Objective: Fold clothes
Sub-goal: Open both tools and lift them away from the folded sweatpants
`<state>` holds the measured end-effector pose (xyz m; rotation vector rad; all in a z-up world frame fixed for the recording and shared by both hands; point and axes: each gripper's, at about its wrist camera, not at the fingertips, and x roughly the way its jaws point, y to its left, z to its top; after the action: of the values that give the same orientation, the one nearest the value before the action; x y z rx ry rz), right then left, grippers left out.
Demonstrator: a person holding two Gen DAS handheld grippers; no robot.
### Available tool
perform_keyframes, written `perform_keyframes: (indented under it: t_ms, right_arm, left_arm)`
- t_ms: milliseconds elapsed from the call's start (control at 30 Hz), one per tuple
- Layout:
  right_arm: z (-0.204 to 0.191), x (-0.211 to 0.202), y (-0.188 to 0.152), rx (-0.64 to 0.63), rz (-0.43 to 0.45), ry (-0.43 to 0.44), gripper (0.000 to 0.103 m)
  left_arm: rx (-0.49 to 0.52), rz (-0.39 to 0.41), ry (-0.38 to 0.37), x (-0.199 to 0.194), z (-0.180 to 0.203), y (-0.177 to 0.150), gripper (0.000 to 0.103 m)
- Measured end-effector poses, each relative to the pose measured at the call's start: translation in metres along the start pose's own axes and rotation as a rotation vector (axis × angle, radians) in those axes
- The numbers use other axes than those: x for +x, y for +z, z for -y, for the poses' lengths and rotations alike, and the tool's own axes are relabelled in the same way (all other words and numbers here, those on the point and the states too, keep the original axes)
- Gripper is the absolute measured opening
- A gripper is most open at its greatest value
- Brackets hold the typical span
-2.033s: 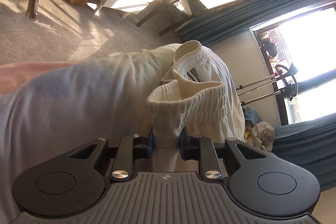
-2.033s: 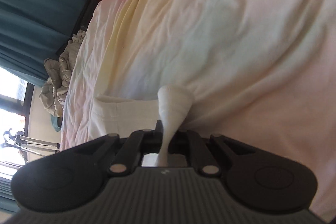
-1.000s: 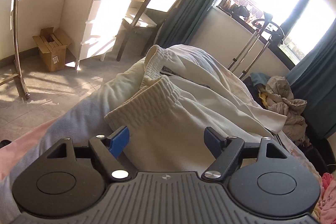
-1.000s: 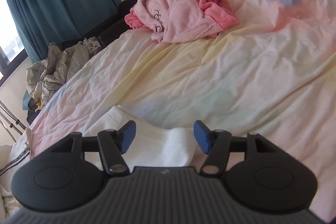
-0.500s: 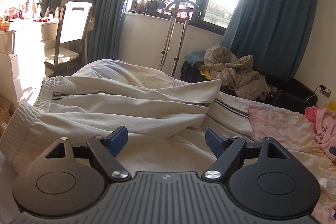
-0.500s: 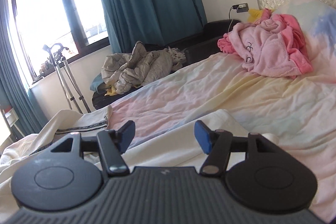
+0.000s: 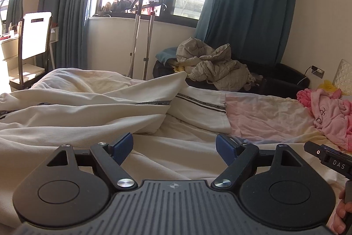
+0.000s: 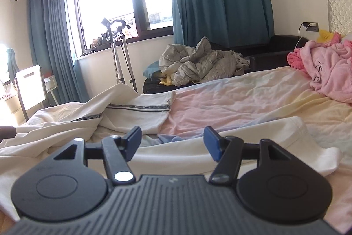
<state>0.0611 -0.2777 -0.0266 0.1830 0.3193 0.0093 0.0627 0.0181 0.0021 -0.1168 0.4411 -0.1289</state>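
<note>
A: Left gripper (image 7: 175, 144) and right gripper (image 8: 170, 139), both jaws apart, empty?
B: Yes. Cream trousers (image 7: 92, 111) lie rumpled near-left on the bed (image 8: 253, 94); risk: grabbing one layer, fold skews.

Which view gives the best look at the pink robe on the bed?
The right wrist view: the pink robe lies large and well lit at the right edge. The left wrist view shows it smaller at the right edge, above the other device.

The right claw (image 8: 171, 142) hangs with jaws apart over cream trousers (image 8: 220, 147) on the bed (image 8: 253, 98).
</note>
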Motion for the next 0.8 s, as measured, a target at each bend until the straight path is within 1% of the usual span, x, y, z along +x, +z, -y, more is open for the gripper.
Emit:
perform_keyframes:
  t_ms: [33,133,233,300,500,567,633,800]
  right_arm:
    - [-0.001,0.002,-0.002,0.0,0.002,0.005,0.063]
    - [-0.004,0.008,-0.008,-0.005,0.007,0.017,0.063]
    - [-0.009,0.011,-0.013,-0.012,0.016,0.028,0.063]
    - [-0.014,0.012,-0.015,-0.023,0.021,0.035,0.063]
    - [-0.022,0.014,-0.023,-0.055,0.035,0.043,0.063]
    - [-0.023,0.014,-0.025,-0.063,0.036,0.039,0.063]
    - [-0.023,0.015,-0.028,-0.069,0.036,0.032,0.063]
    - [-0.021,0.015,-0.03,-0.064,0.034,0.025,0.063]
  left_arm:
    - [0.009,0.007,-0.004,0.003,0.003,-0.006,0.085]
    - [0.023,-0.03,-0.013,0.016,0.009,-0.027,0.085]
    - [0.046,-0.041,-0.004,0.02,0.01,-0.037,0.085]
    - [0.053,-0.038,0.004,0.02,0.01,-0.039,0.085]
    - [0.027,-0.044,-0.001,0.019,0.003,-0.04,0.086]
    - [0.015,-0.054,-0.001,0.02,0.002,-0.042,0.086]
    - [0.0,-0.072,-0.017,0.02,0.003,-0.045,0.086]
    - [0.039,-0.077,-0.01,0.019,0.01,-0.05,0.087]
